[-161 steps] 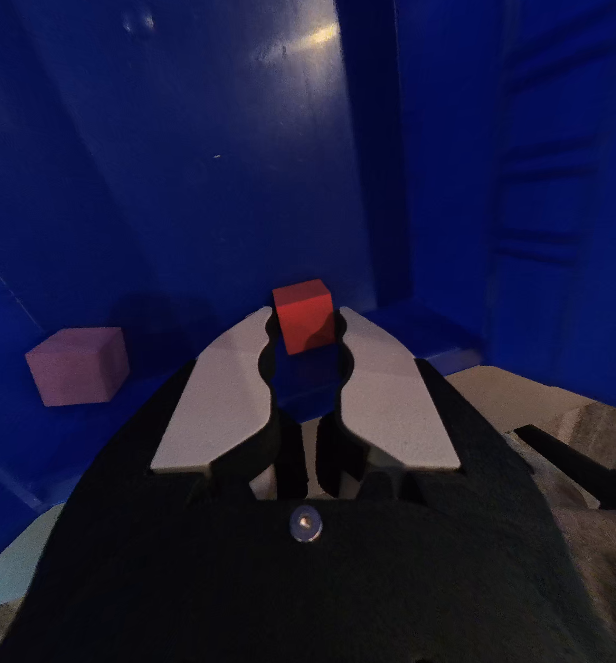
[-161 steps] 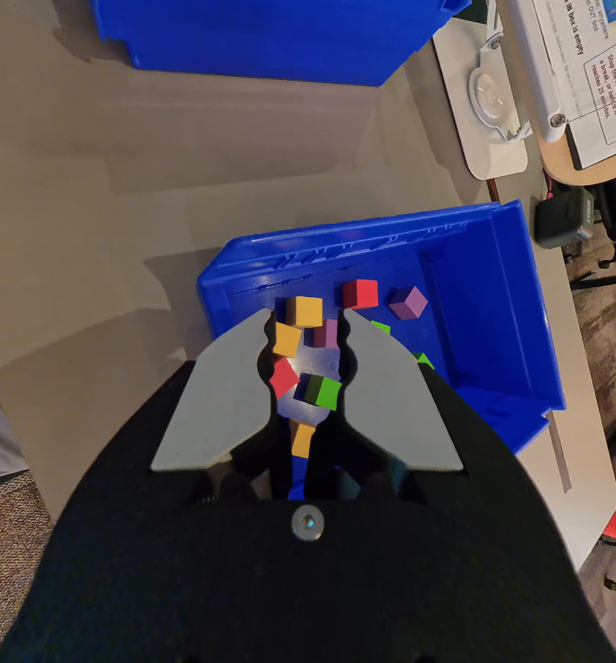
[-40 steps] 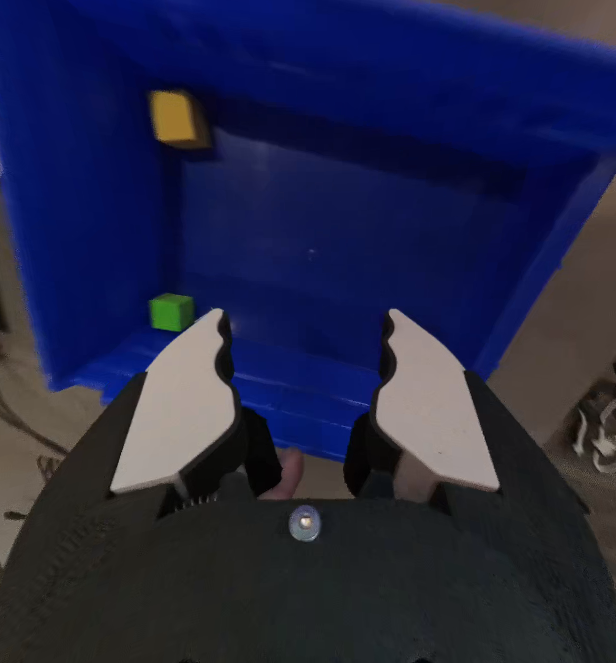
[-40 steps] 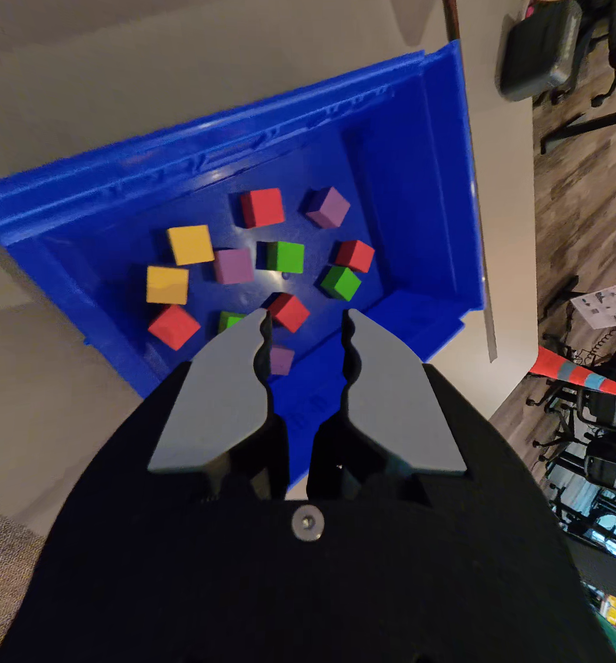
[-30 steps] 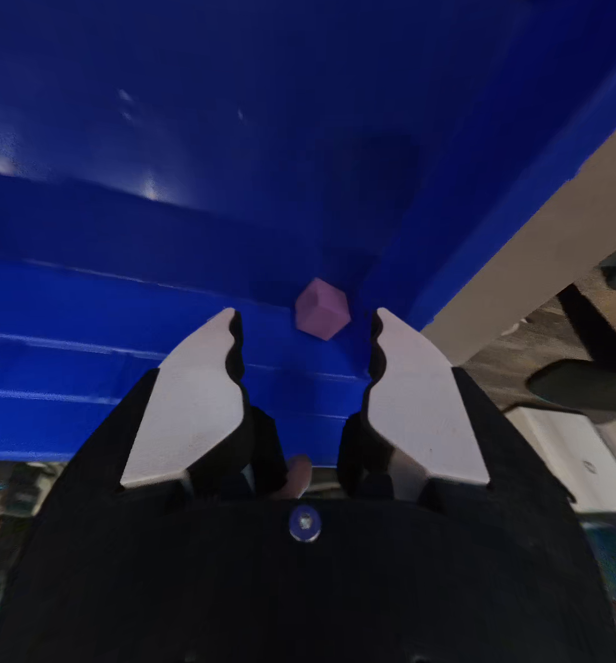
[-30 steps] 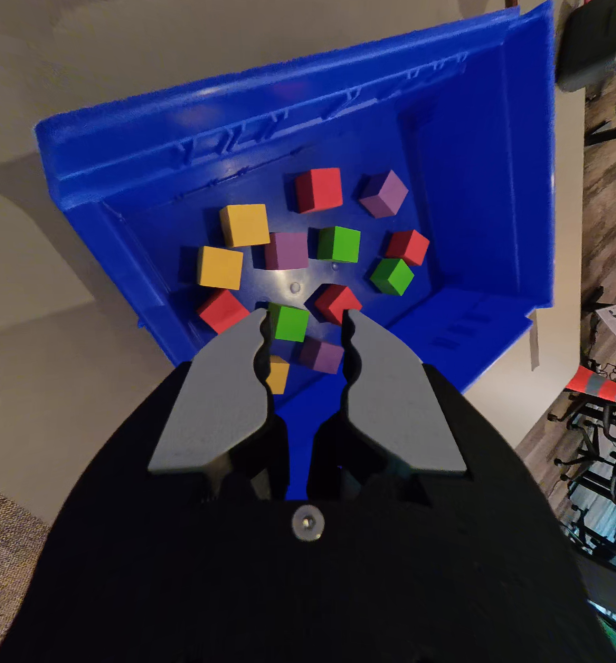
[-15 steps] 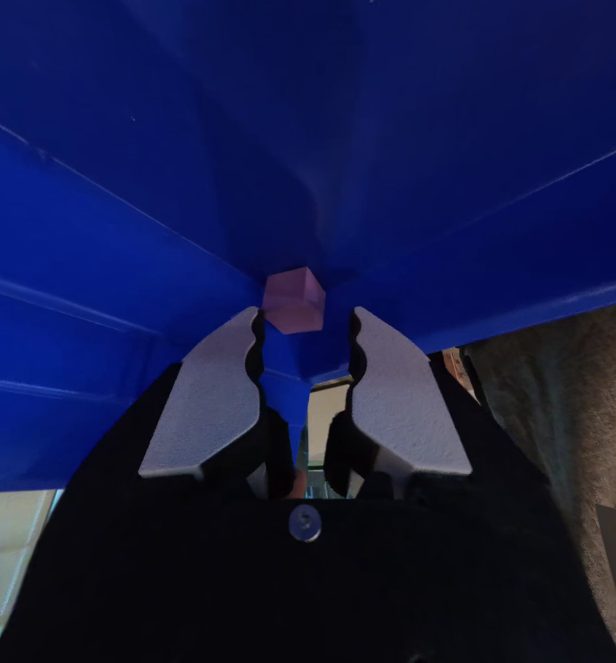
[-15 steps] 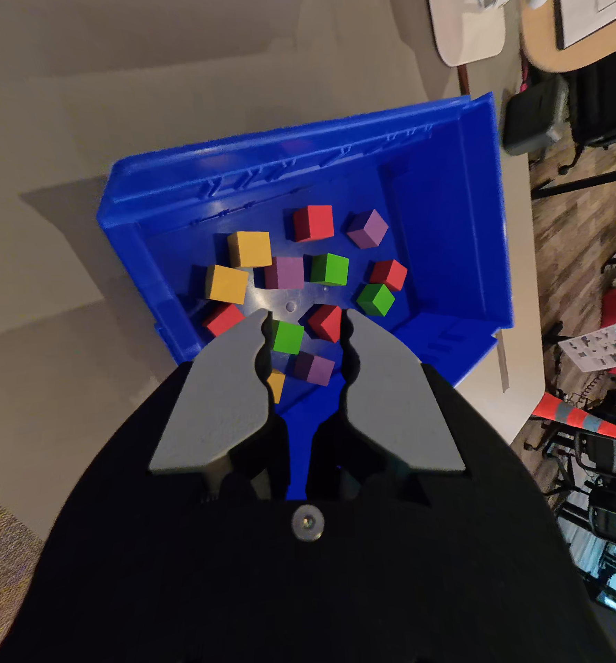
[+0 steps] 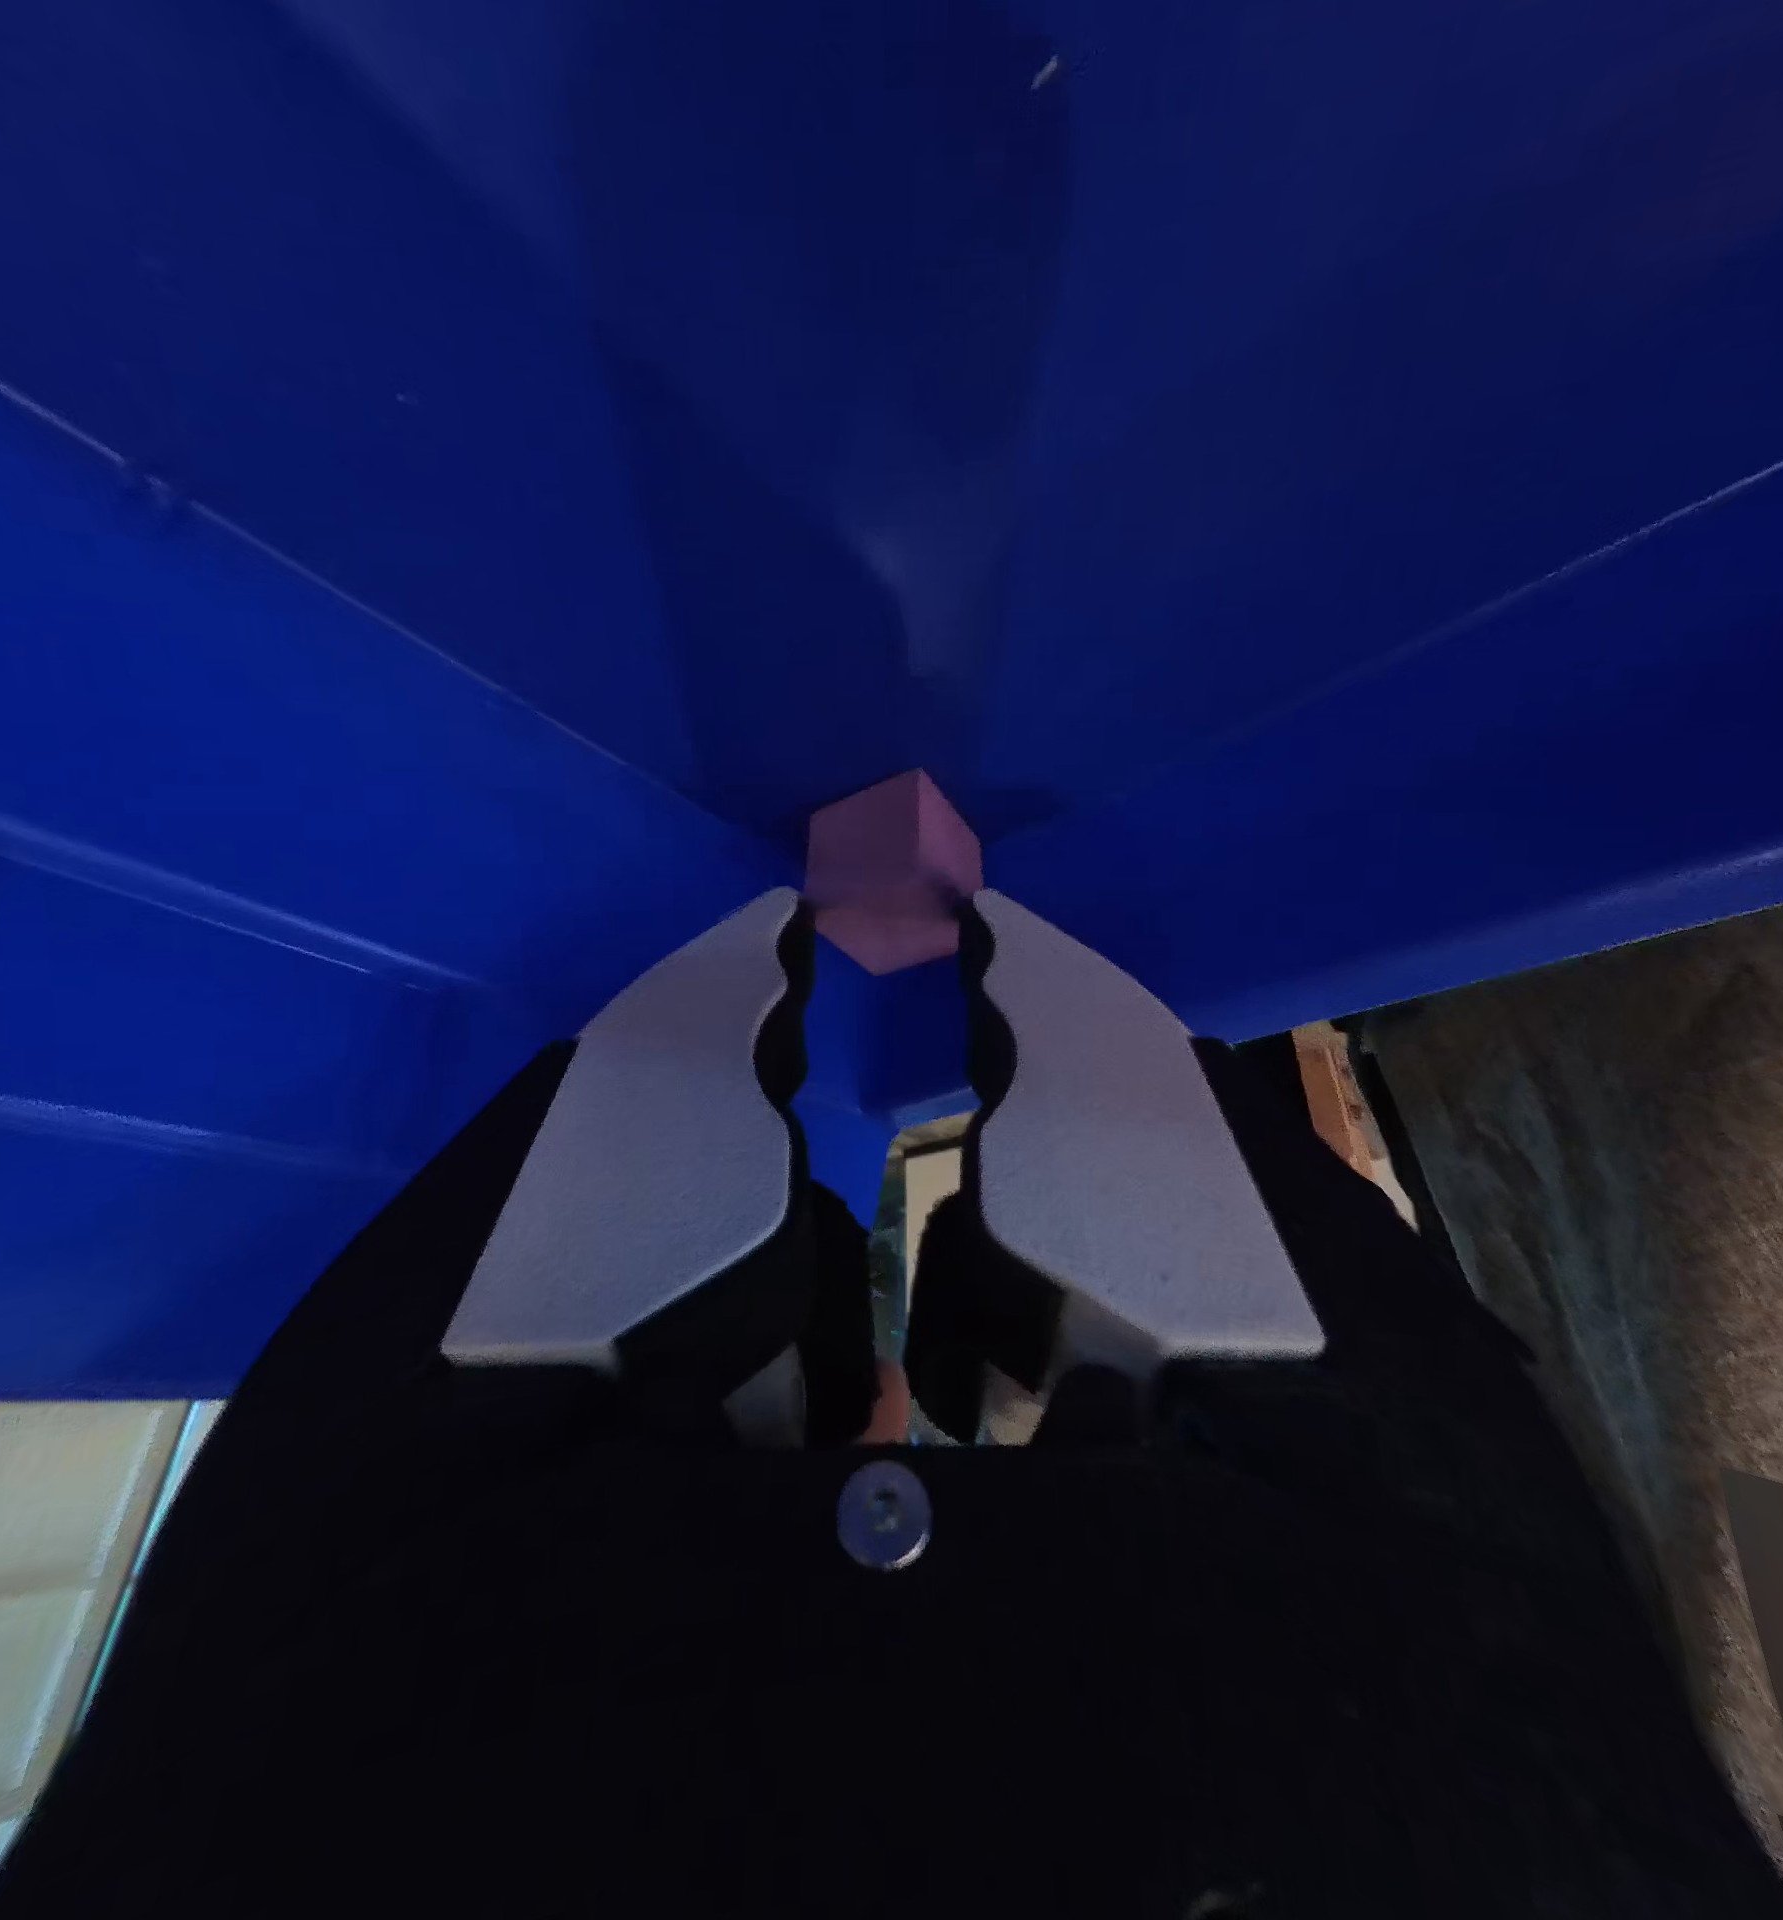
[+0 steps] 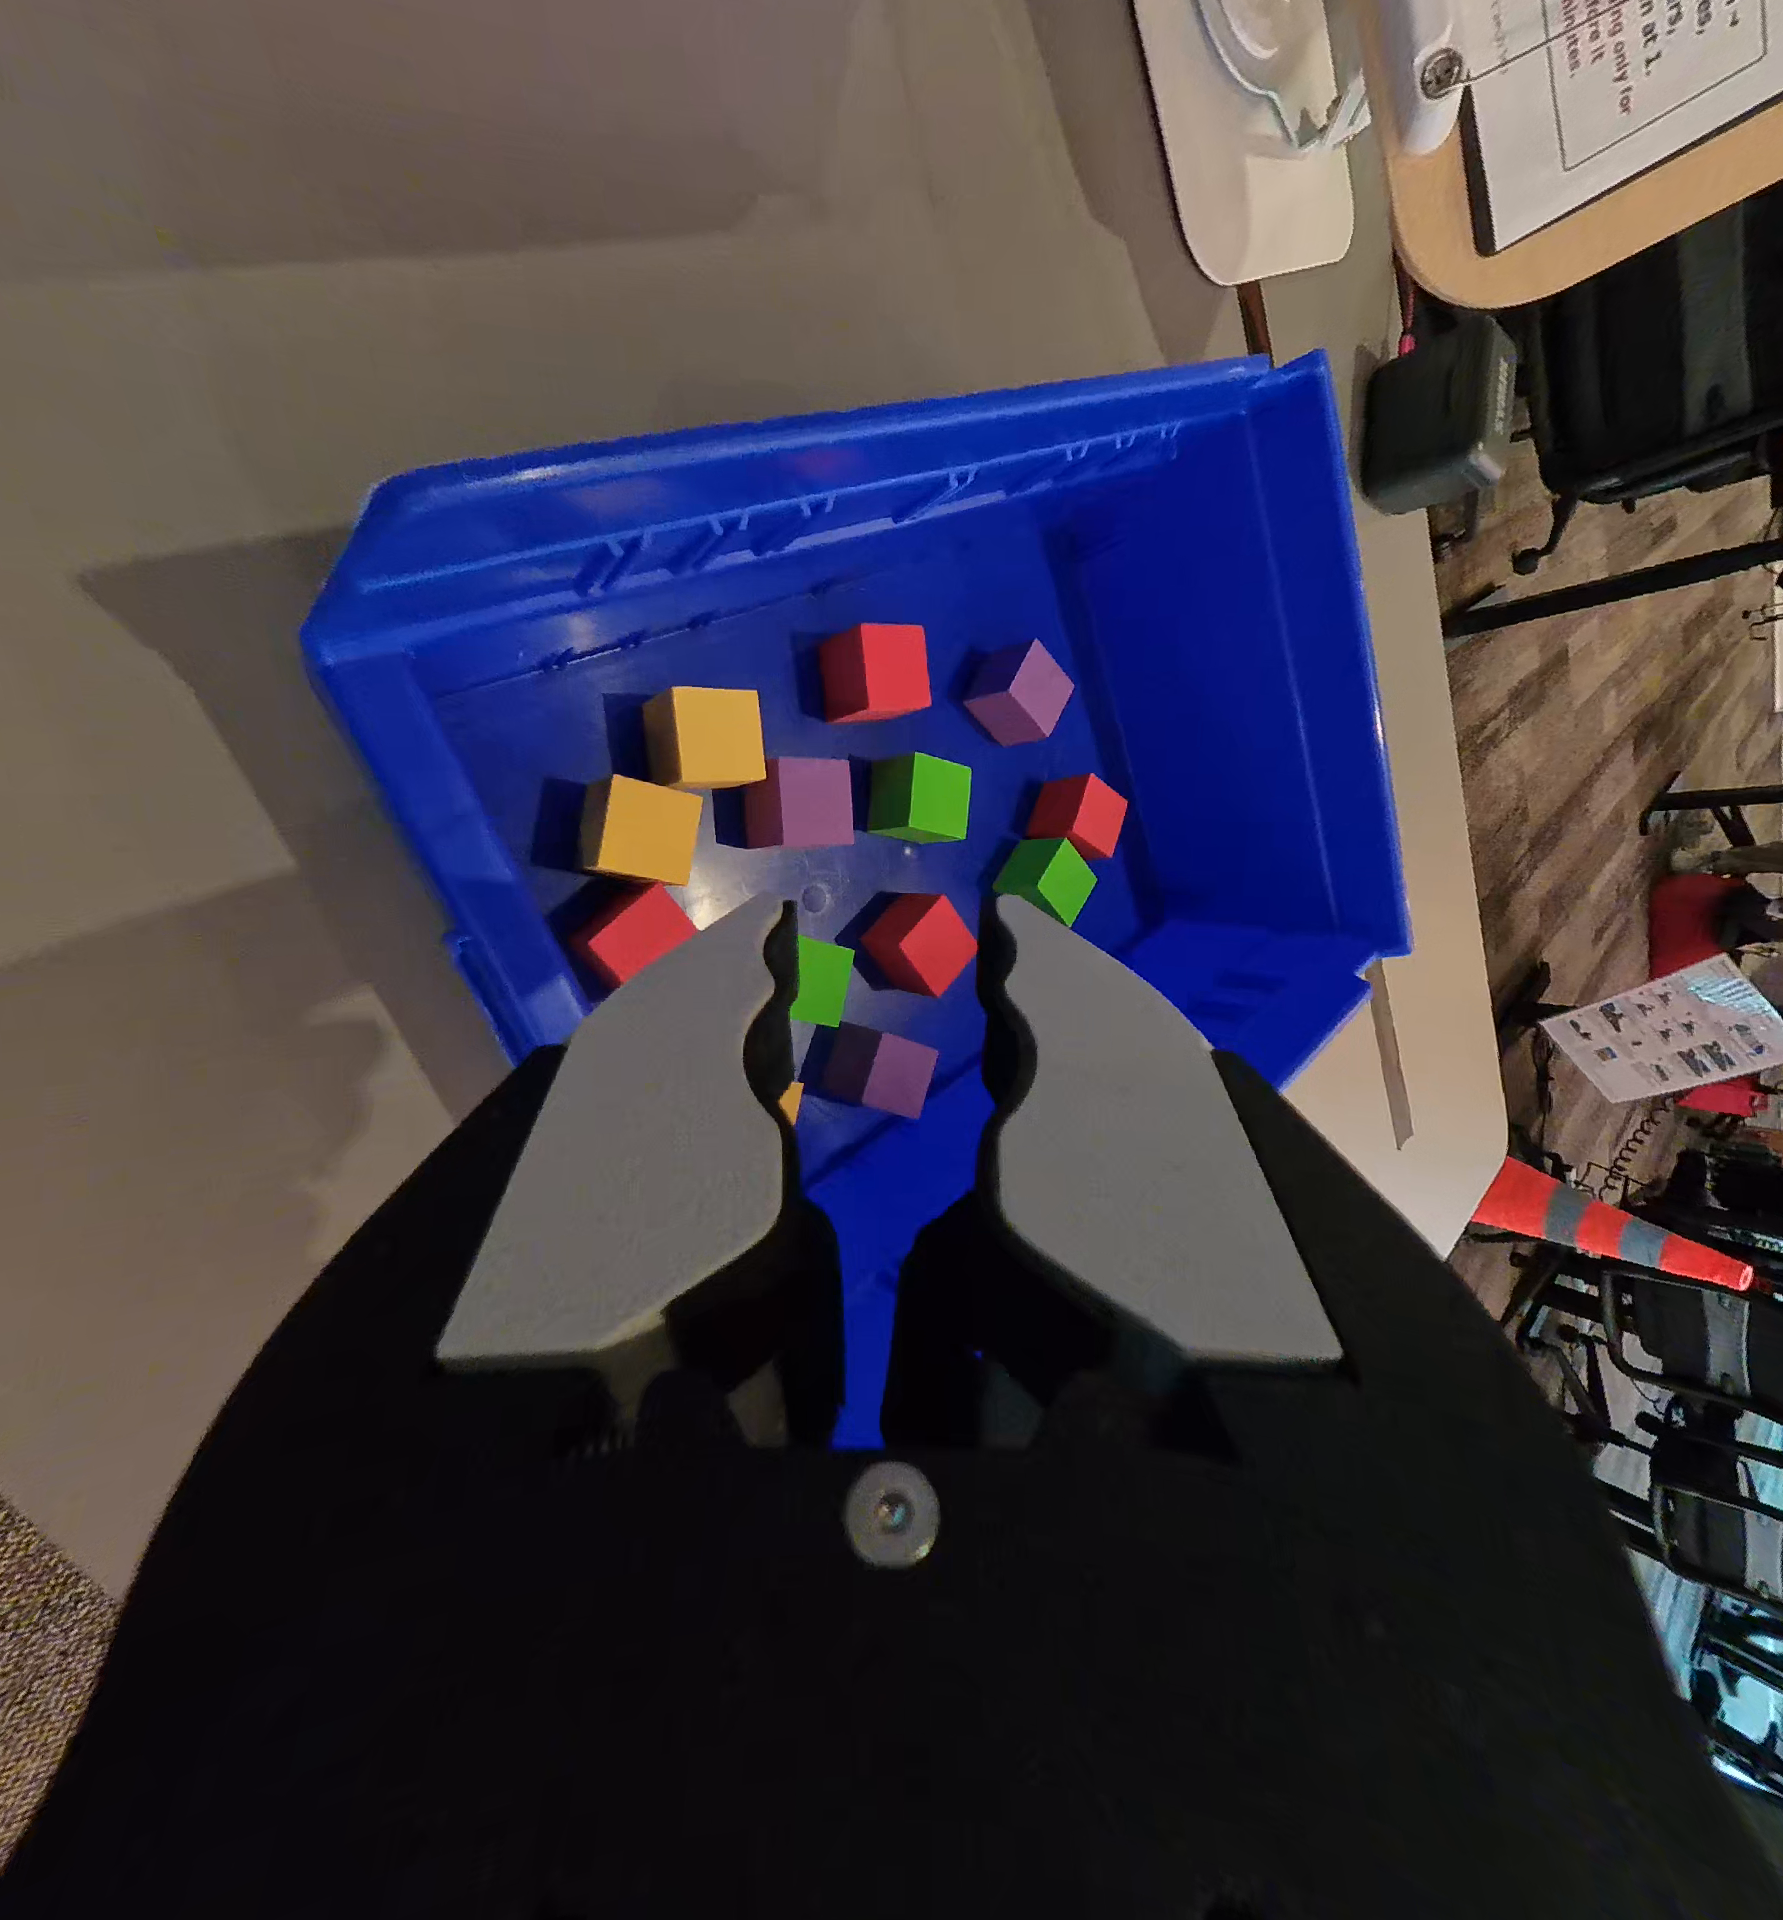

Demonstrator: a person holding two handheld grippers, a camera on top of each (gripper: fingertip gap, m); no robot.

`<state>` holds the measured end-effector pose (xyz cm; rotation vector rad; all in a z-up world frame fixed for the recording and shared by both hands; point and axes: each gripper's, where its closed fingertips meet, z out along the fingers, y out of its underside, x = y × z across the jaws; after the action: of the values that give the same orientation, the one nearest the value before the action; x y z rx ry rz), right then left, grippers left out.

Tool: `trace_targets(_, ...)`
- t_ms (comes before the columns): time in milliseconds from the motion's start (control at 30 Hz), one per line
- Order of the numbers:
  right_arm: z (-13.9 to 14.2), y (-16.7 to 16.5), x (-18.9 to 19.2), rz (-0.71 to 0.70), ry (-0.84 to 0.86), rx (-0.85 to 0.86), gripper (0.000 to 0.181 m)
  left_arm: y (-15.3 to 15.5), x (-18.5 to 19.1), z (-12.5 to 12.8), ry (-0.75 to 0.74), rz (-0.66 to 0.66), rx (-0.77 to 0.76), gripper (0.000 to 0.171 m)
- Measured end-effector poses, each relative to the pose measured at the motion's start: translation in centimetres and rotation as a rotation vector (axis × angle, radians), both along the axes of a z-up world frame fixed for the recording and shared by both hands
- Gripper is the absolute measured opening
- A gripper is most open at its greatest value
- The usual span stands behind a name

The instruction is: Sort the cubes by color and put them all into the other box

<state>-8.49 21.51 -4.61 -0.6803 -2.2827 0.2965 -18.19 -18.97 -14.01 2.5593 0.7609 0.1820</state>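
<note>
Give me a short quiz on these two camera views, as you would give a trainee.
1. True or false: the right tongs hold a green cube.
2. What colour is the cube pinched between the tips of the left tongs? A orange, B purple, C red.
3. In the right wrist view, how many red cubes lie in the blue bin?

Key: 1 false, they are open and hold nothing; 2 B; 3 four.

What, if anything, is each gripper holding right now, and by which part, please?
Left gripper: purple cube, pinched by opposite sides at its fingertips. Right gripper: nothing.
</note>
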Motion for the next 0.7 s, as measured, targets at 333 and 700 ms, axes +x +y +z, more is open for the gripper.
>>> trace_targets(333,0.5,-0.3,0.4,0.000,0.003,0.016,0.033,2.9,-0.6,0.5,0.042,-0.025,0.138,0.019)
trace_targets(700,0.5,-1.1,0.8,0.017,0.000,0.023,0.032,1.4,-1.3,-0.1,0.078,-0.012,0.110,0.055)
